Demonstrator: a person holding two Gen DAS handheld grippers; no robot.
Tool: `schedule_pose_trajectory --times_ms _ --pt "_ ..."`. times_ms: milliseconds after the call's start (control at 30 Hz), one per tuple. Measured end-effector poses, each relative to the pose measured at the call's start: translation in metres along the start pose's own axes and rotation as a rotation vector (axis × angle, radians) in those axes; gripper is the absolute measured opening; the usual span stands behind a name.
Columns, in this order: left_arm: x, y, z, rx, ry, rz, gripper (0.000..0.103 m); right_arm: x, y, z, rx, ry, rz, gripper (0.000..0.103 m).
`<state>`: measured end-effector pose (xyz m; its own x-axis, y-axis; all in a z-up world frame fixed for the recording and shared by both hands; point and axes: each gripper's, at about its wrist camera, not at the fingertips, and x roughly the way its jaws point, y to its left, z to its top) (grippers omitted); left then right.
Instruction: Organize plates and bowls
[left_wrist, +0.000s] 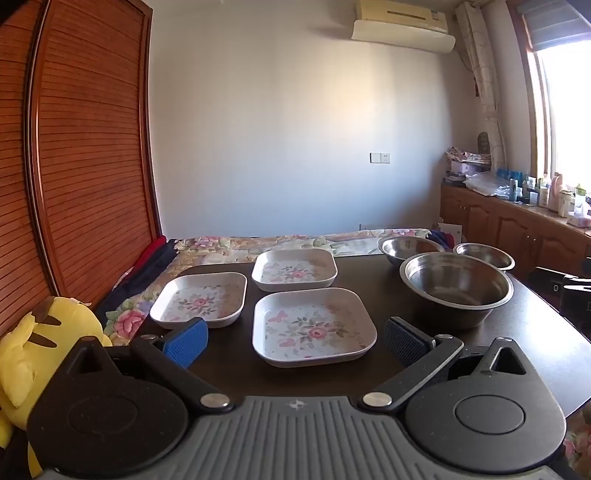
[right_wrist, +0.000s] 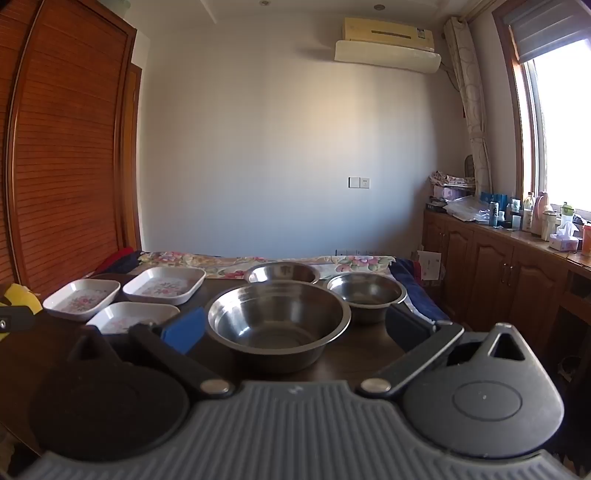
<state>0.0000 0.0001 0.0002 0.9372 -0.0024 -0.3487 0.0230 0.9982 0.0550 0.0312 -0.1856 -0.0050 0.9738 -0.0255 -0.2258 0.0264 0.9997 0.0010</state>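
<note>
On dark table (left_wrist: 480, 354): rigid square floral plates (left_wrist: 314, 326), slick steel bowls (right_wrist: 277, 319); pinch rims. Left gripper (left_wrist: 295, 338), right gripper (right_wrist: 295, 328) spread, empty.

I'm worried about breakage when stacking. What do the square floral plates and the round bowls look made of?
Square floral plates: probably melamine or plastic, possibly glazed ceramic; smooth white, printed flowers, soft sheen. Round bowls: almost certainly stainless steel; grey, mirror-like reflections, thin rolled rims.
</note>
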Motion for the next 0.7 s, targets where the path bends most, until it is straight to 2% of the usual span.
schedule_pose_trajectory --times_ms 700 --pt "-0.0022 0.0015 0.0028 0.009 -0.011 0.005 0.103 -0.0014 0.0006 -0.0006 0.001 -0.006 0.001 0.103"
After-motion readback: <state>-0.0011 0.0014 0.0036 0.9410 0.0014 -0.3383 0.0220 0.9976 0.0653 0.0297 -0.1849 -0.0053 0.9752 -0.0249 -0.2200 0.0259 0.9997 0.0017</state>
